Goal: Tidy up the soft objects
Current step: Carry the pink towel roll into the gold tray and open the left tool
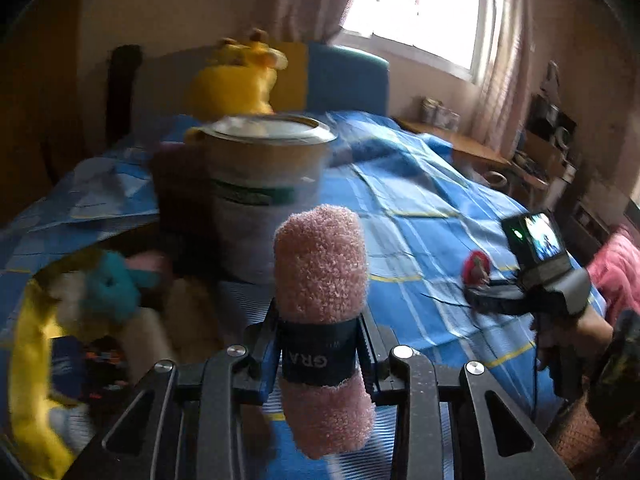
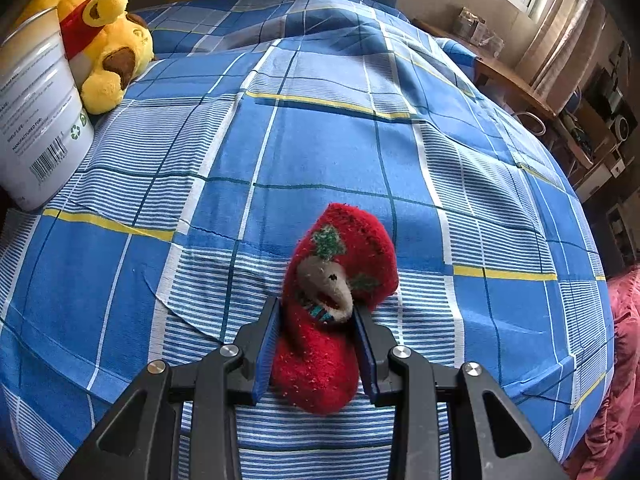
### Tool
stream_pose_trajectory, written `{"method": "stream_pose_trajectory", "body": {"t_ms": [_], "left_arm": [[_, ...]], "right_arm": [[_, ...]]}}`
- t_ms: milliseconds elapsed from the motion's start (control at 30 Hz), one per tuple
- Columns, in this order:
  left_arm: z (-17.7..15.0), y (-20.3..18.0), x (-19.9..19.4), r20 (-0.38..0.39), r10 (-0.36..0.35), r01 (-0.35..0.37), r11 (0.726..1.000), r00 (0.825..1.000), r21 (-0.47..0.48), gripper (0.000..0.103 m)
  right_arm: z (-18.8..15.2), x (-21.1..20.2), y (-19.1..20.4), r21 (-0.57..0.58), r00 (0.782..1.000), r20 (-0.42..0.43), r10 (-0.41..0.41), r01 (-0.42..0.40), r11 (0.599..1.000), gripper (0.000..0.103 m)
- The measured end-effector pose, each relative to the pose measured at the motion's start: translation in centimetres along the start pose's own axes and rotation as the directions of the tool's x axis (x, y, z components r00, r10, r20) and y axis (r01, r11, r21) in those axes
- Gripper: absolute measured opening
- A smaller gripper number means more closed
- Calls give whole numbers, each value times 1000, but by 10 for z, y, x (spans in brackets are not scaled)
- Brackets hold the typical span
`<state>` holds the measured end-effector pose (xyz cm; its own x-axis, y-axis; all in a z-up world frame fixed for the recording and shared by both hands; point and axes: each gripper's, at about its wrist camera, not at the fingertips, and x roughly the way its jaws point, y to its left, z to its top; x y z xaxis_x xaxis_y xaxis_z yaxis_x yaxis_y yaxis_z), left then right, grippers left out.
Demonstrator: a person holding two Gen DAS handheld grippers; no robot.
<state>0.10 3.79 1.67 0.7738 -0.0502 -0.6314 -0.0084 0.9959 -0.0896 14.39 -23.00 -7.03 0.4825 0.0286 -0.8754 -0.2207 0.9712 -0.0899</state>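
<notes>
Left gripper [image 1: 320, 354] is clamped on a rolled pink fuzzy sock [image 1: 322, 312], both pads squeezing a dark blue paper band [image 1: 316, 354] wrapped around the roll, and the sock stands nearly upright between the jaws, its rounded top poking well above them. Over on the other side, the right gripper [image 2: 316, 346] pinches a red fuzzy sock [image 2: 332, 300] folded on itself, with green sprigs and a beige patch showing on its face; the blue pads press into it from both sides, low over the blue plaid bedspread [image 2: 320, 140], though whether it touches the cloth I cannot tell. From the left wrist view that right gripper [image 1: 486, 292] shows off to the right with the red sock [image 1: 476, 266] at its tip and a small lit screen on its back. Ahead of the pink roll stands a tall tin can [image 1: 268, 188], blurred here, upright on the bed; the right wrist view catches the same can [image 2: 36, 112] at the left edge, barcode facing us. Just behind it lies a yellow plush bear [image 2: 104, 48] in a red shirt, touching the can's side. To the lower left of the left wrist view sits a yellow-rimmed bag [image 1: 28, 360] holding a heap of soft things, a teal sock [image 1: 110, 292] on top.
</notes>
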Motion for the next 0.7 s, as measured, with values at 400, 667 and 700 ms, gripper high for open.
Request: {"method": "stream_pose_trajectory", "body": {"t_ms": [400, 667, 700], "left_arm": [[-13, 87, -20, -20, 177, -178, 973, 984, -151, 34], [-28, 128, -25, -49, 266, -270, 937, 963, -221, 34], [-29, 132, -25, -52, 273, -277, 934, 961, -226, 34]], "right_arm": [[-2, -1, 2, -12, 1000, 12, -11, 11, 1000, 35], [-4, -3, 5, -17, 1000, 20, -24, 24, 1000, 35], [-4, -3, 5, -18, 999, 20, -25, 26, 1000, 35]]}}
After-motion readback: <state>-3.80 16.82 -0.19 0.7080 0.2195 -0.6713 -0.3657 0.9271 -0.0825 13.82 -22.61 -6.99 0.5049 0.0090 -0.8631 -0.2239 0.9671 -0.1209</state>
